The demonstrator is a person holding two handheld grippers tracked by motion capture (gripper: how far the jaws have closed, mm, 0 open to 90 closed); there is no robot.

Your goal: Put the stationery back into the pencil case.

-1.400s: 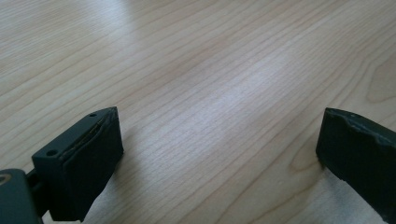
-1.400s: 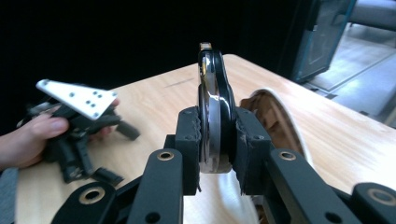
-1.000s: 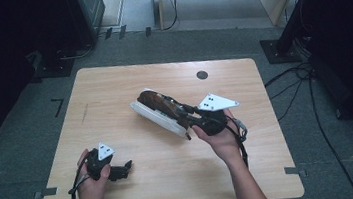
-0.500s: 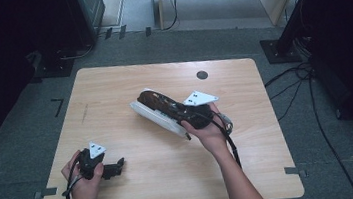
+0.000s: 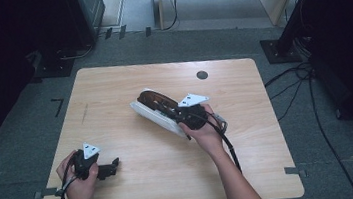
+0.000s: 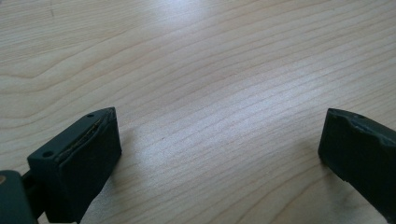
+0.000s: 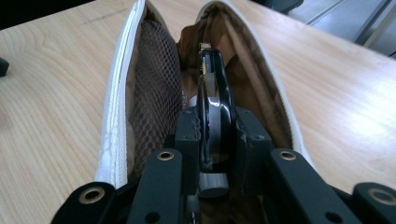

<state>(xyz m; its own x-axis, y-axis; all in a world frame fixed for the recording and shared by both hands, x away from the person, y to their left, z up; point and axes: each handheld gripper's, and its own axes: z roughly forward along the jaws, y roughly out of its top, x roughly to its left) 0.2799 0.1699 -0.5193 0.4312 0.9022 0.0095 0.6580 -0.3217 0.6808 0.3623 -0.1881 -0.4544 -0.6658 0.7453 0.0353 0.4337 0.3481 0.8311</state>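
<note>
right gripper (image 7: 215, 140): clamped on a thin black glossy thing (image 7: 215, 93), poking into the open white pouch (image 5: 158, 112) mid-table | left gripper (image 6: 219, 154): jaws wide apart, nothing in them, near the table's (image 5: 112, 86) front-left edge

Soft overhead light on the table (image 5: 112, 86) — dark, perhaps underexposed surroundings, slight overall blur

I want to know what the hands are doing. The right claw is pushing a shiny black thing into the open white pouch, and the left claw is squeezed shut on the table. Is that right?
Not quite. The left claw is wide open, nothing between its pads, as the left gripper view shows. The rest holds: the right claw grips a shiny black thing inside the open white pouch.
</note>
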